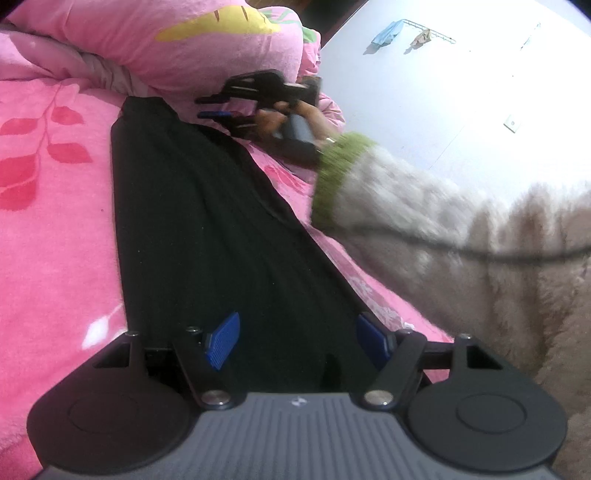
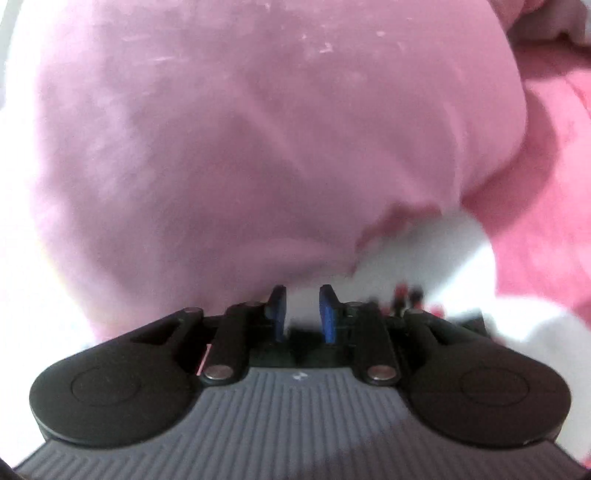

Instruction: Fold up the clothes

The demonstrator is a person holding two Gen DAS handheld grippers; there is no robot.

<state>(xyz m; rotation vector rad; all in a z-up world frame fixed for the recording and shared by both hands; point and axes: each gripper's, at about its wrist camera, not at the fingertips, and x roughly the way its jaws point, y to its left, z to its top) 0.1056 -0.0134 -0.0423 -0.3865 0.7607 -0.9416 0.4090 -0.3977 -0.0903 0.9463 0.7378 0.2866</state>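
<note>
A long black garment lies flat on the pink bedspread, running from my left gripper away toward the pillows. My left gripper is open, its blue pads spread over the garment's near end with nothing clamped. My right gripper hovers past the garment's far right corner, held by a hand in a fuzzy sleeve with a green cuff. In the right wrist view my right gripper shows a narrow gap between its blue pads with nothing in it, and the image is blurred.
A big pink pillow sits at the head of the bed and fills the right wrist view. A white wall with a small hook rack and a blue cloth is on the right.
</note>
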